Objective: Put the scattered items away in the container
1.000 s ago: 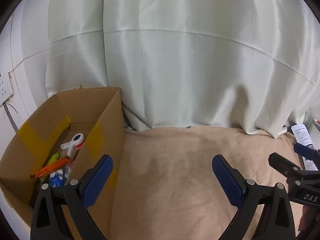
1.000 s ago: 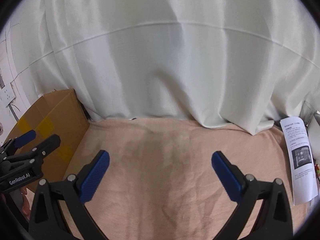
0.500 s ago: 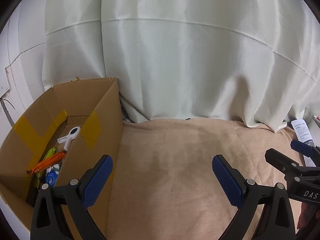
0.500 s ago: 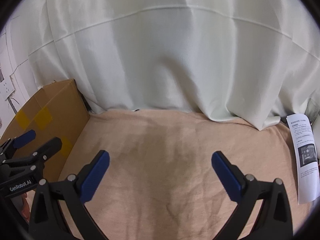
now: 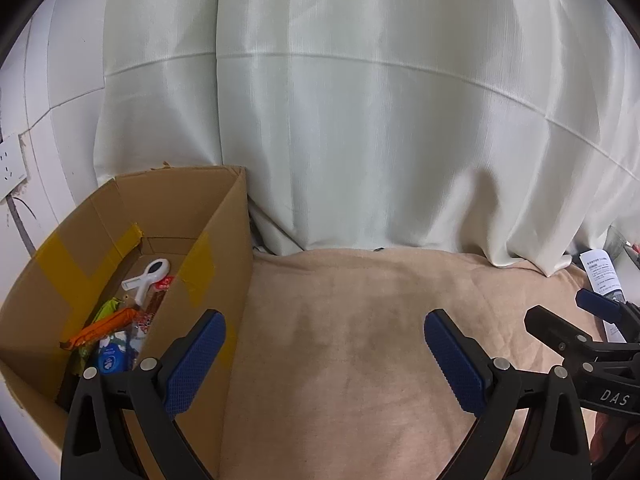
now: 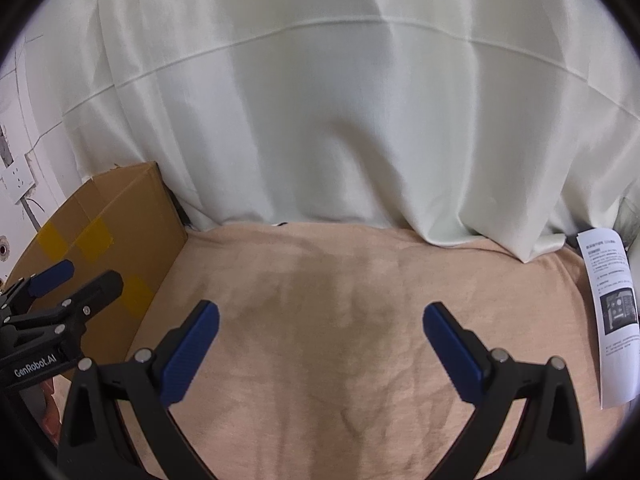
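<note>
A brown cardboard box [image 5: 224, 240] with yellow tape stands at the left on the beige cloth [image 5: 360, 340]. Inside it lie a white clip [image 5: 146, 276], an orange packet [image 5: 104, 326], a blue-and-white packet [image 5: 114, 354] and green wrappers. My left gripper [image 5: 325, 354] hangs open beside the box's right wall, nothing between its fingers. My right gripper [image 6: 320, 344] is open over the bare cloth, also holding nothing. In the right wrist view the box [image 6: 116, 240] sits at the left, with the left gripper's fingers [image 6: 100, 288] in front of it.
A pale curtain [image 5: 360, 120] hangs behind the cloth and drapes onto it. A printed paper sheet [image 6: 612, 312] lies at the cloth's right edge. A wall socket [image 6: 18, 182] is on the white wall at far left.
Both cameras have tilted and shifted slightly; the box's contents show a little differently. Both grippers stay open and empty.
</note>
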